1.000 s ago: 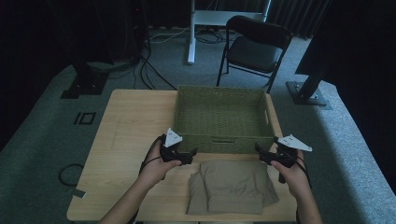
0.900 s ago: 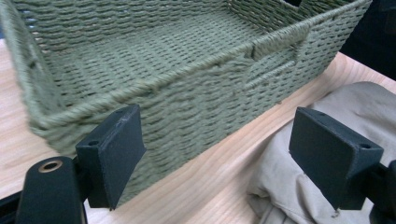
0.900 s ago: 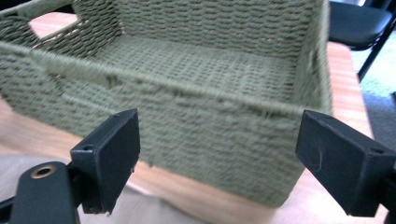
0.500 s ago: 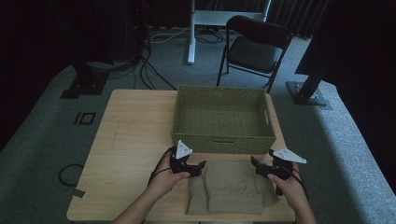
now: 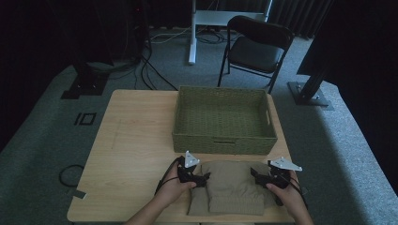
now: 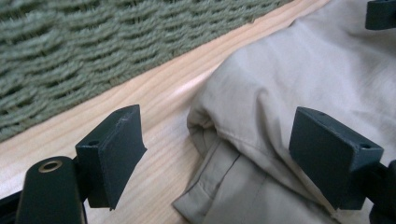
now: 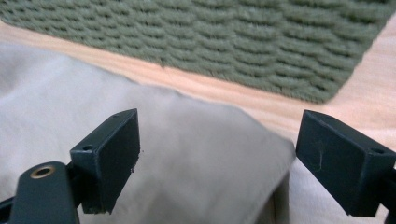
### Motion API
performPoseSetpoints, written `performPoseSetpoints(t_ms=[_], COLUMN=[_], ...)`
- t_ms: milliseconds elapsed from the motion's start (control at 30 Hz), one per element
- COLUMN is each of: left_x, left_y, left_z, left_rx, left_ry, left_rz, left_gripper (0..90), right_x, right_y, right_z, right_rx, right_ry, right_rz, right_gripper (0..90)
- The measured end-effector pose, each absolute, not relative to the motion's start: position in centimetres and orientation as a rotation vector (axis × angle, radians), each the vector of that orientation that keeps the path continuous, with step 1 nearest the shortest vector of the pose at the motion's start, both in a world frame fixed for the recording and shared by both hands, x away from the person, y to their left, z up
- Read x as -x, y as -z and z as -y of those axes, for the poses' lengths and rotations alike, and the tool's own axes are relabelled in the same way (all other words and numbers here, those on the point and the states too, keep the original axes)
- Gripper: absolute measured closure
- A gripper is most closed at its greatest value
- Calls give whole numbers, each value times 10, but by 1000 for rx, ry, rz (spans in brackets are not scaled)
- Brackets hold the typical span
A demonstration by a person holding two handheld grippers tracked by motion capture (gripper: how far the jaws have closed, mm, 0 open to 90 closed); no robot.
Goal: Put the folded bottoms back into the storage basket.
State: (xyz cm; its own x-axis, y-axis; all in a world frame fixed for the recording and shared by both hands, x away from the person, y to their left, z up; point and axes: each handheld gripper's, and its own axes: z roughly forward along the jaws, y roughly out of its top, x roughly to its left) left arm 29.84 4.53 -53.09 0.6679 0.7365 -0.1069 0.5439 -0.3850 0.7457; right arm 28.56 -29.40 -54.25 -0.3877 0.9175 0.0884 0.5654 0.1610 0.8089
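A folded beige garment (image 5: 230,187) lies on the wooden table (image 5: 136,140) near its front edge, just in front of a green woven basket (image 5: 224,119). My left gripper (image 5: 202,178) is open at the garment's left edge; in the left gripper view its jaws straddle the beige garment's (image 6: 280,93) folded corner, one over bare wood. My right gripper (image 5: 256,174) is open at the garment's right edge. In the right gripper view the beige garment's (image 7: 177,158) fold lies between the wide-apart jaws, with the basket wall (image 7: 243,42) behind.
The basket is empty and stands at the table's far middle-right. A black folding chair (image 5: 256,47) and a white desk leg (image 5: 192,33) stand beyond the table. Cables (image 5: 141,65) run over the grey carpet at the left.
Both hands have moved toward the person and down from the basket's front wall to the garment's side edges. Both grippers have stayed open.
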Motion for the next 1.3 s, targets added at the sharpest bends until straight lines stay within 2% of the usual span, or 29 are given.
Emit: performPoseSetpoints(t_ms=[533,1000,1067,1133,1200,1267,1300], left_x=[-297,-297,-298,-298,-298,-299,-300], left_y=[549,552,552,552,551,551,551], left_z=[-35,-26,-25,-23,-22,-21,-21], left_rx=[-2128,-2149,-2157,-2165,-2161,-2149,-2138], left_ry=[-290,-339,-343,-353,-347,-340,-331], left_rz=[-1008,-952,-939,-916,-887,-892,-899], left_gripper=[186,173,182,230,353,437,476], right_x=[-283,-284,-284,-283,-282,-281,-280], right_y=[555,556,556,555,555,555,555], right_z=[296,291,290,289,288,287,287], right_rx=[-1455,-1461,-1451,-1435,-1426,-1417,-1409], right_ry=[-1016,-981,-973,-987,-999,-1014,-1026], right_rz=[-2087,-2094,-2096,-2103,-2104,-2105,-2109], right_gripper=[136,144,166,222,293,362,436])
